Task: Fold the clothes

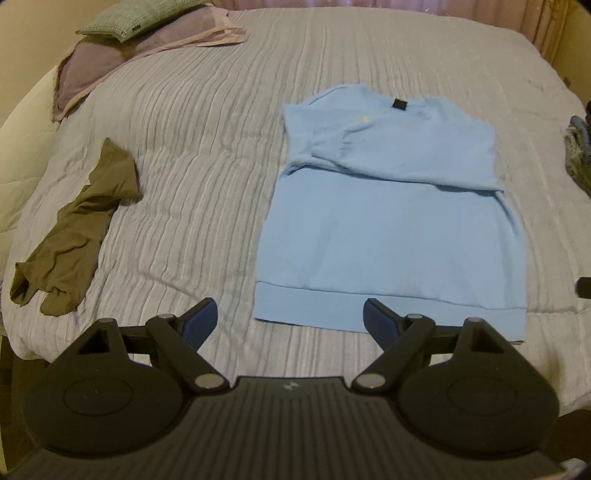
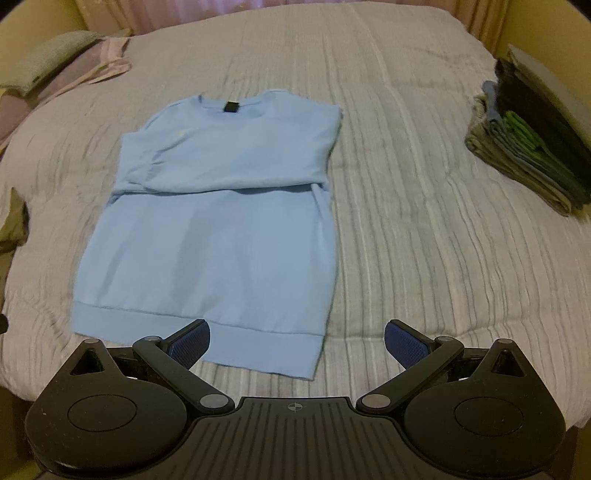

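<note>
A light blue sweatshirt [image 1: 391, 221] lies flat on the grey bed [image 1: 207, 155], collar far, hem near, both sleeves folded across the chest. In the right wrist view the same sweatshirt [image 2: 218, 229] sits left of centre. My left gripper [image 1: 290, 314] hovers open just before the hem's left corner, holding nothing. My right gripper [image 2: 297, 339] is open over the hem's right corner, its left finger [image 2: 190, 341] above the hem band, with nothing gripped. An unfolded olive-brown garment [image 1: 77, 229] lies crumpled at the bed's left.
A stack of folded clothes [image 2: 528, 155] stands at the bed's right edge. A green-grey pillow [image 1: 136, 16] rests on a mauve pillowcase [image 1: 122, 55] at the far left corner. Pink curtains [image 2: 207, 7] hang behind the bed.
</note>
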